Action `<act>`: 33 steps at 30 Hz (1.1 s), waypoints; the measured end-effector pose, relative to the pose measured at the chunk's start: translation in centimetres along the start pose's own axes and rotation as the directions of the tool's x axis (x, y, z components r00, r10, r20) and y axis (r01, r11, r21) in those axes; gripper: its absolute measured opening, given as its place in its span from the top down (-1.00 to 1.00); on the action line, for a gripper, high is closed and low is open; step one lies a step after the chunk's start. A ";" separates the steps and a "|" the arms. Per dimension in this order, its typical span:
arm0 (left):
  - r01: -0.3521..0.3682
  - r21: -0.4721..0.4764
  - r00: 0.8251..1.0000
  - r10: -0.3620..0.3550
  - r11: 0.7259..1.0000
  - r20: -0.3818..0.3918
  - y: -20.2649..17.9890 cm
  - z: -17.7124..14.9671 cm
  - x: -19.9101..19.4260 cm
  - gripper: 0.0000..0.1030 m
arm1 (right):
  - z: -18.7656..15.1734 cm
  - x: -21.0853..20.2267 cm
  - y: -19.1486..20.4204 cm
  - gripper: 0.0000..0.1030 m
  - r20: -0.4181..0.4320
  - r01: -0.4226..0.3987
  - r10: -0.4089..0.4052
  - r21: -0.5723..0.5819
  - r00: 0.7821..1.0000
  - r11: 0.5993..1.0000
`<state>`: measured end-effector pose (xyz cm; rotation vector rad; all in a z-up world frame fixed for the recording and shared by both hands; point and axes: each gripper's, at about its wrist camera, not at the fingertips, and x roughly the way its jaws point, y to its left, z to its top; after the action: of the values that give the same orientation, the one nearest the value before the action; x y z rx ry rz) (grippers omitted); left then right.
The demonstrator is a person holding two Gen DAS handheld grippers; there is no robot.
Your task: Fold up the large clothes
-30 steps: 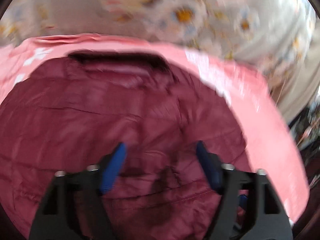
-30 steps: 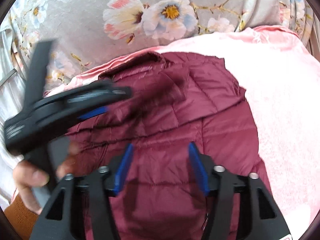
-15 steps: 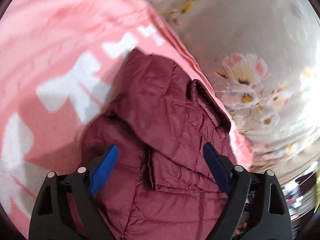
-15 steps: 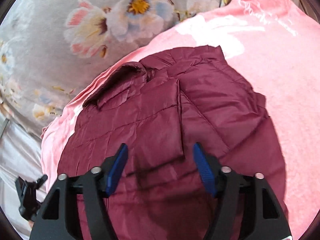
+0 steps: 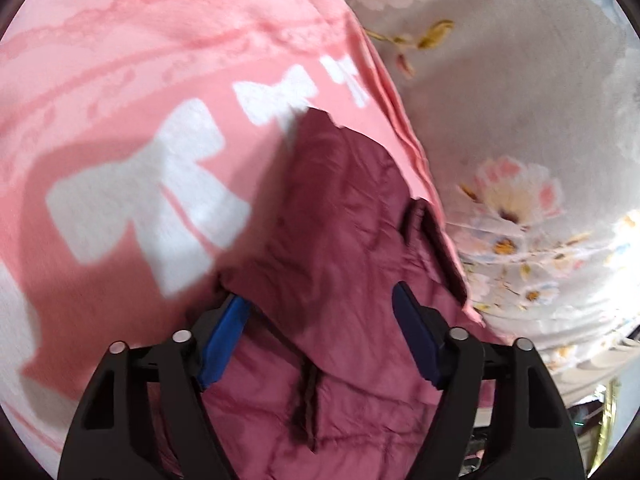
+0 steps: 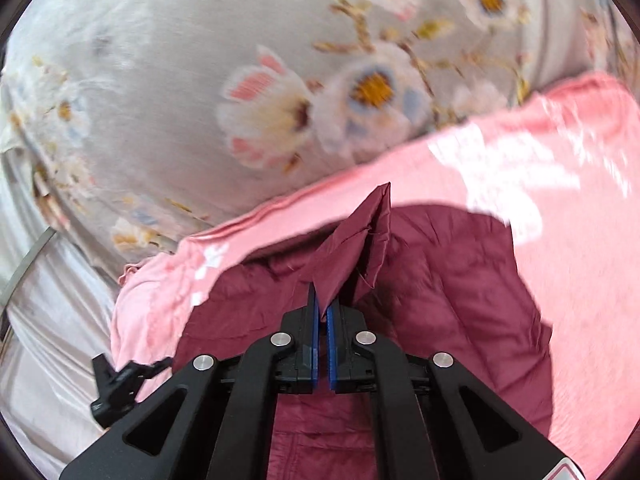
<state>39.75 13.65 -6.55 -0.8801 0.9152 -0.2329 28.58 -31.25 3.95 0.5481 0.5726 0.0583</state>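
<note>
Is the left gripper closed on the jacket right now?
No, the left gripper is open above the maroon jacket, gripping nothing.

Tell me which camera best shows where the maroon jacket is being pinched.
Right wrist: the right gripper is shut on a raised peak of the maroon jacket. Left wrist shows only jacket fabric between its open fingers.

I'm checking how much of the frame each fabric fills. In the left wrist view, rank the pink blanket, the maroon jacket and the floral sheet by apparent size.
1. pink blanket
2. and 3. maroon jacket and floral sheet look similar; the gripper hides part of the jacket, so I won't rank them.
</note>
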 end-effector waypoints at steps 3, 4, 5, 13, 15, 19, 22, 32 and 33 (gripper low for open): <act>-0.049 0.024 0.999 0.049 0.999 0.020 -0.1 0.4 0.1 -0.13 | 1.3 -1.2 0.9 0.94 0.019 0.007 -0.006 -0.037 1.000 0.999; -0.069 0.030 0.997 0.068 0.997 0.026 -0.2 0.5 0.1 -0.06 | 1.7 -1.6 1.0 0.94 0.025 0.011 -0.010 -0.042 1.000 0.999; -0.092 0.037 0.995 0.091 0.995 0.033 -0.2 0.6 0.0 0.16 | 2.1 -2.1 0.9 0.94 0.033 0.018 -0.017 -0.045 0.999 0.999; -0.304 0.236 0.949 0.271 0.923 0.159 -2.4 0.2 -2.6 1.00 | -1.7 -0.4 -3.4 0.96 -0.065 0.125 -0.129 -0.054 0.990 0.991; -0.345 0.262 0.935 0.306 0.901 0.180 -2.6 0.0 -2.8 1.00 | -4.0 1.5 -5.2 0.97 -0.127 0.156 -0.160 -0.044 0.979 0.987; -0.402 0.284 0.915 0.376 0.870 0.144 -1.3 -0.6 -1.8 1.00 | -7.2 4.0 -7.6 0.98 -0.195 0.201 -0.207 -0.049 0.959 0.978; -0.410 0.273 0.912 0.397 0.870 0.104 0.4 -1.1 -0.9 1.00 | -9.0 5.0 -8.4 0.99 -0.224 0.212 -0.220 -0.059 0.949 0.976; -0.512 0.419 0.858 0.469 0.750 0.208 -0.9 -3.3 0.1 0.97 | -9.3 5.2 -7.2 0.91 -0.237 0.262 -0.302 -0.186 0.923 0.947; -0.520 0.440 0.853 0.477 0.732 0.213 -1.2 -3.4 0.1 0.94 | -9.1 4.6 -7.2 0.86 -0.231 0.272 -0.311 -0.184 0.922 0.944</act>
<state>37.43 10.96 -6.73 -0.1504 0.9237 0.0511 26.94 -32.13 -8.41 0.3052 0.8929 -0.1132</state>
